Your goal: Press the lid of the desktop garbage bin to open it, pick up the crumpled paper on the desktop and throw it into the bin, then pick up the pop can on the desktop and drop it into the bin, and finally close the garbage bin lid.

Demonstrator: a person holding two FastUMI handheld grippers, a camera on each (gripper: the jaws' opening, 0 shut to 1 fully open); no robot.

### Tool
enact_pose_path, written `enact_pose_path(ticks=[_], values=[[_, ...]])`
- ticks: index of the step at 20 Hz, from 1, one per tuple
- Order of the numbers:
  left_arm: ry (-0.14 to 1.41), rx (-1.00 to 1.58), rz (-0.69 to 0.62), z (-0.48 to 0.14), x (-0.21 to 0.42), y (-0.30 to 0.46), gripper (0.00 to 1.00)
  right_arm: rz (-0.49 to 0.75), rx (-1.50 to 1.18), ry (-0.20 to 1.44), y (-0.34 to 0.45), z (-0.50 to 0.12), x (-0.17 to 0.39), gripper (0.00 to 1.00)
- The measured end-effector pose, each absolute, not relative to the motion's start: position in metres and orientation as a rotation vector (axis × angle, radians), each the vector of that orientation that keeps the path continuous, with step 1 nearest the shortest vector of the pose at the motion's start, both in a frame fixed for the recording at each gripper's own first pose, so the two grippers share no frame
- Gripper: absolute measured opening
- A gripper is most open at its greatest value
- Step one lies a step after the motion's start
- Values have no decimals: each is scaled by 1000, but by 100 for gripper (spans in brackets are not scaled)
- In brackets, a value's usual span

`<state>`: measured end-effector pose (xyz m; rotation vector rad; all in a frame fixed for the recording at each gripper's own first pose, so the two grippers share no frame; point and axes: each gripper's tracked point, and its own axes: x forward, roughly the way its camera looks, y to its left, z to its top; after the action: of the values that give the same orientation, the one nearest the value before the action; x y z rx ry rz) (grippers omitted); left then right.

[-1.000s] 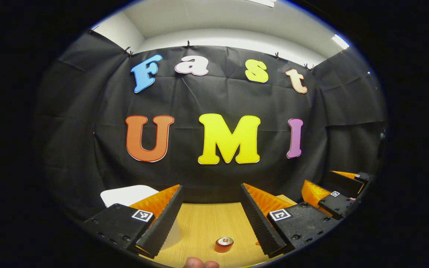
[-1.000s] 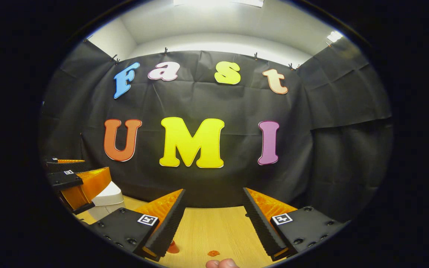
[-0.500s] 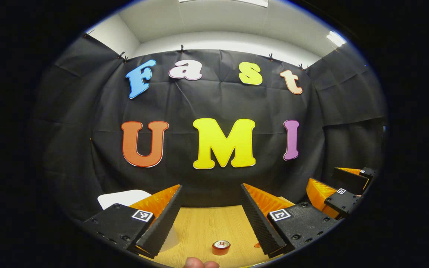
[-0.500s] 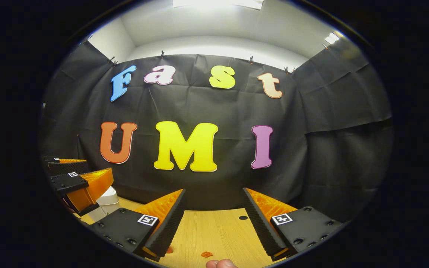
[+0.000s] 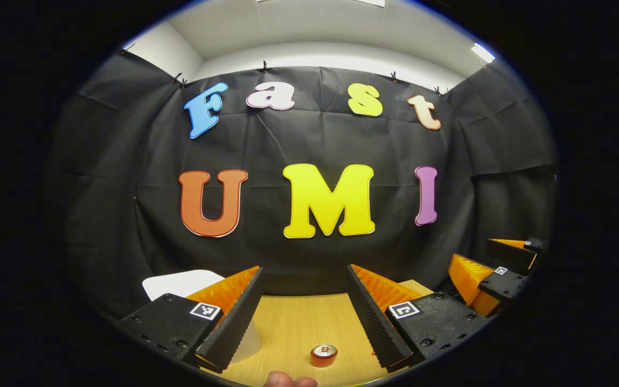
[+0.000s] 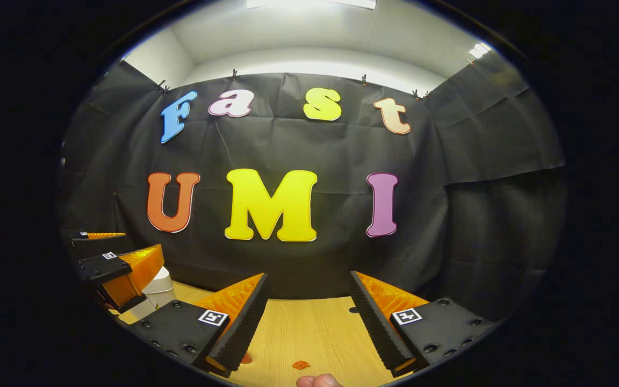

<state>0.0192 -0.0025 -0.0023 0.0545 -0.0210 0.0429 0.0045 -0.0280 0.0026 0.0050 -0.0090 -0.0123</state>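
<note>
Both grippers hovered with jaws apart and empty: left gripper (image 5: 304, 317), right gripper (image 6: 309, 317). The pop can (image 5: 323, 355) stood on the desk (image 5: 293, 328); the white bin (image 5: 180, 283) appeared untouched (crumpled paper unseen), so everything seemingly remained.

Both grippers (image 5: 303, 312) (image 6: 307, 317) carry black screw-studded blocks (square printed markers); ridged, wedge-shaped fingers (image 5: 234, 317).

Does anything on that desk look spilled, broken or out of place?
Nothing looks spilled or broken. The small red pop can stands upright on the light wooden desktop; a tiny orange scrap lies loose nearby, too small to identify.
</note>
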Motion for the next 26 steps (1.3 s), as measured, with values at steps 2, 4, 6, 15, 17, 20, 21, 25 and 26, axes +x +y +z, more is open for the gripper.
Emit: enact_pose_path(ticks=[2,4,6,15,17,20,21,25,26], values=[[-13,48,65,-5,23,2,97,-1,6,-2,-26,0,11,95],[-8,55,99,-5,28,12,97,13,6,-2,-25,0,17,95],[-7,63,152,-5,31,26,97,29,4,-2,-22,0,24,95],[60,40,458,-23,52,109,100,134,-20,-1,-4,2,56,94],[76,54,515,-29,57,126,97,156,-17,5,1,0,60,95],[93,52,599,-36,64,150,96,186,-23,8,6,0,65,95],[103,37,619,-39,68,156,97,195,-30,10,6,-1,66,95],[146,-42,702,-59,77,175,86,208,-35,29,2,-7,74,95],[161,-68,723,-65,81,176,78,213,-42,38,1,-11,79,94]])
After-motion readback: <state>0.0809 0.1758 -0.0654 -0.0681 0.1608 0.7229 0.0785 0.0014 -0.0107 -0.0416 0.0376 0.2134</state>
